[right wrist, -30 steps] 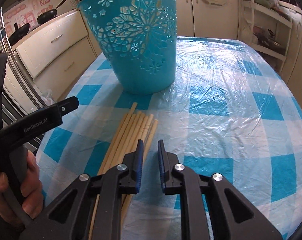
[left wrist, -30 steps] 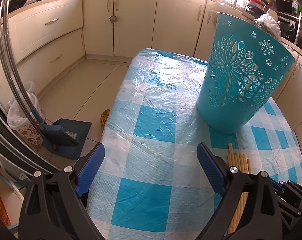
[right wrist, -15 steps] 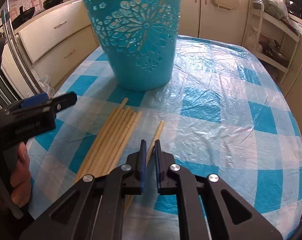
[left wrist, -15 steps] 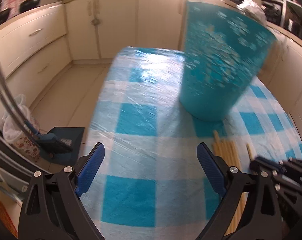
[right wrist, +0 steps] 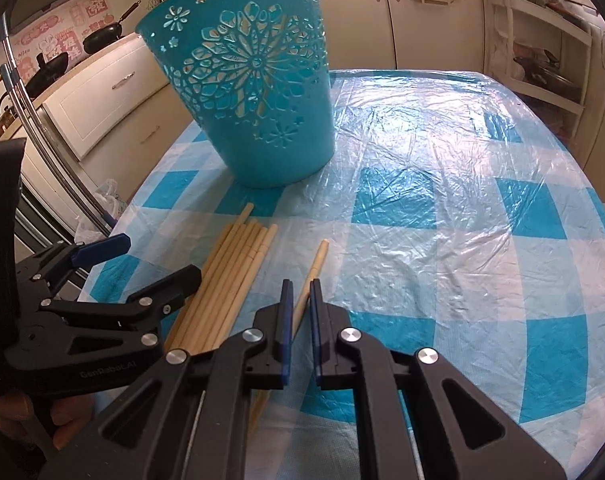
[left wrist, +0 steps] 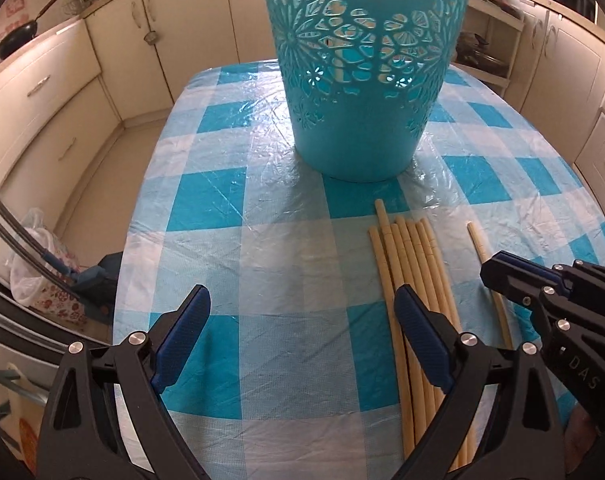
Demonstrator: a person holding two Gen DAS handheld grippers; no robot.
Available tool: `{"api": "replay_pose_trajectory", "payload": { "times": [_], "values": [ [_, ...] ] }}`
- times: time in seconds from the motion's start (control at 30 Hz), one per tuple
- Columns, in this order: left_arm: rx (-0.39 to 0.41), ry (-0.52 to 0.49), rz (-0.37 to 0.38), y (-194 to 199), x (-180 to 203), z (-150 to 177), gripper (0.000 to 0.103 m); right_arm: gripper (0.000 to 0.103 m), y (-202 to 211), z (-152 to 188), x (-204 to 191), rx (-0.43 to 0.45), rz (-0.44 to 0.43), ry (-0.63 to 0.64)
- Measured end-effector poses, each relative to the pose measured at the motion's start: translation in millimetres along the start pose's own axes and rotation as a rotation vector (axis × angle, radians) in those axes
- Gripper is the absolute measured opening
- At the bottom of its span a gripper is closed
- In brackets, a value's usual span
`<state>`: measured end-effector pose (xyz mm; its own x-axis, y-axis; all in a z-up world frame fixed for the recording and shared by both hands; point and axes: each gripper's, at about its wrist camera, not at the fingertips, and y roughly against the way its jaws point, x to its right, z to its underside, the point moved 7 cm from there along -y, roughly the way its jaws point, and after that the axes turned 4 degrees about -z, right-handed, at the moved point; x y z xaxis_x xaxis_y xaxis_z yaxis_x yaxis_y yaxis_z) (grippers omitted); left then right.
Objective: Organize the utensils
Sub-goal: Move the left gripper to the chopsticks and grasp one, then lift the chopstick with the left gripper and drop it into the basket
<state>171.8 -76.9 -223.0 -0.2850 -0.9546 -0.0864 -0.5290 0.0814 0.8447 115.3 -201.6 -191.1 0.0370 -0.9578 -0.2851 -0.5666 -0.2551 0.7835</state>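
Wooden chopstick [right wrist: 317, 261] gripped in the right gripper [right wrist: 298, 286] jaws, low over the counter [right wrist: 442, 208].
Left gripper [left wrist: 302, 304] jaws stand wide open and empty, the chopstick bundle [left wrist: 414, 256] lying just beside and under its right jaw. Teal basket [left wrist: 366, 80] stands upright ahead of both jaws.
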Motion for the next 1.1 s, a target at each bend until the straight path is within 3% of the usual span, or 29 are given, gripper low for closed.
{"api": "replay_pose_trajectory", "payload": {
  "times": [0.23, 0.37, 0.43, 0.6, 0.87, 1.1],
  "values": [
    [-0.022, -0.007, -0.020, -1.7, 3.8, -3.0, 0.089, 0.009, 1.5, -0.1, 3.7, 0.000, -0.010, -0.004],
    [-0.062, 0.013, 0.008, -9.6, 9.2, -6.9, 0.080, 0.009, 0.7, -0.5, 2.8, -0.001, -0.003, 0.001],
    [-0.067, 0.021, 0.011, -11.2, 9.0, -10.3, 0.072, 0.009, -0.4, -1.9, 1.9, -0.002, 0.006, 0.009],
    [-0.074, -0.008, 0.040, -9.1, 13.8, -13.9, 0.040, 0.009, -4.6, -5.8, -2.5, -0.019, 0.031, 0.059],
    [-0.151, -0.060, 0.065, -9.5, 19.1, -17.1, 0.036, 0.009, -13.1, -16.3, -2.2, -0.072, 0.044, 0.132],
    [-0.126, -0.083, 0.074, -3.7, 28.4, -12.6, 0.007, 0.009, -10.1, -15.2, 5.0, -0.019, -0.001, 0.073]
  ]
}}
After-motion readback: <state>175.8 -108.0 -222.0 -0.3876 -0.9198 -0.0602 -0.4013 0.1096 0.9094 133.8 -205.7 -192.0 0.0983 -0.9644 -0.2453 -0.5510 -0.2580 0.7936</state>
